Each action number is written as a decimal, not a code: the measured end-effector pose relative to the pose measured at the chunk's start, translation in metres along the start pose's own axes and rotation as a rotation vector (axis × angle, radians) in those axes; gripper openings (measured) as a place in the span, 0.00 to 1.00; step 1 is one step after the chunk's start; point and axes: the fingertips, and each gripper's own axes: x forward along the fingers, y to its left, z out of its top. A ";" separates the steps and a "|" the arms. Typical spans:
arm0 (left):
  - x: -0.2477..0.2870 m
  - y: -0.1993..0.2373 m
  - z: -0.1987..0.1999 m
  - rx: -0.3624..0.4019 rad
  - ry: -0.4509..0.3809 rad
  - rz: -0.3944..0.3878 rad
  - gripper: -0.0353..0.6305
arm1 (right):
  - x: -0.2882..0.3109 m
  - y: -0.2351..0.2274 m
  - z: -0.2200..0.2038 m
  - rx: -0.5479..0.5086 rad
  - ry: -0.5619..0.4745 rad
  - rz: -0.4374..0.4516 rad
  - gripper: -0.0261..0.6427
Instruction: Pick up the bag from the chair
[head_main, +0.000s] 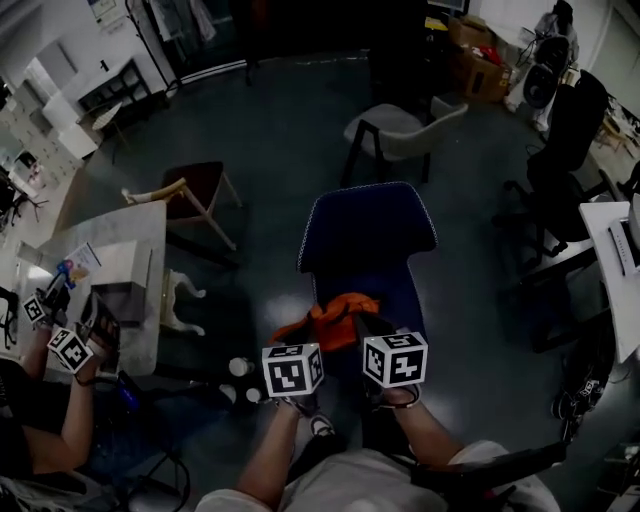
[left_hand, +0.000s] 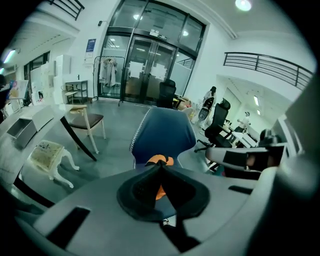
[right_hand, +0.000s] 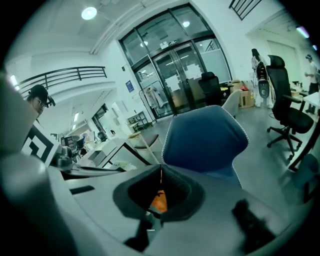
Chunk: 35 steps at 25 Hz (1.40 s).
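An orange bag (head_main: 332, 318) lies at the front of the seat of a blue chair (head_main: 367, 232). Both grippers reach over the seat's near edge into the bag. My left gripper (head_main: 308, 342) has its jaws together at the tips, and orange fabric (left_hand: 160, 190) shows in the hollow between them and just beyond them (left_hand: 159, 161). My right gripper (head_main: 368, 330) is also shut, with a thin orange line (right_hand: 160, 175) pinched in the seam and more orange fabric (right_hand: 159, 201) below it. The blue chair back (right_hand: 205, 137) rises behind.
A beige chair (head_main: 400, 130) stands behind the blue one. A wooden chair (head_main: 195, 190), a white stool (head_main: 180, 295) and a table (head_main: 140, 235) are at the left, where another person's arm (head_main: 50, 430) holds grippers. Black office chairs (head_main: 560, 150) and a desk (head_main: 608, 250) are at the right.
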 end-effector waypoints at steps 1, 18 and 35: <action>-0.006 0.001 0.001 -0.006 -0.005 -0.006 0.08 | -0.002 0.006 0.001 -0.009 -0.002 -0.001 0.09; -0.118 0.040 0.012 0.031 -0.131 -0.052 0.08 | -0.040 0.107 0.009 -0.111 -0.102 -0.023 0.09; -0.196 0.047 -0.009 -0.058 -0.238 -0.039 0.08 | -0.082 0.149 -0.009 -0.189 -0.119 0.014 0.09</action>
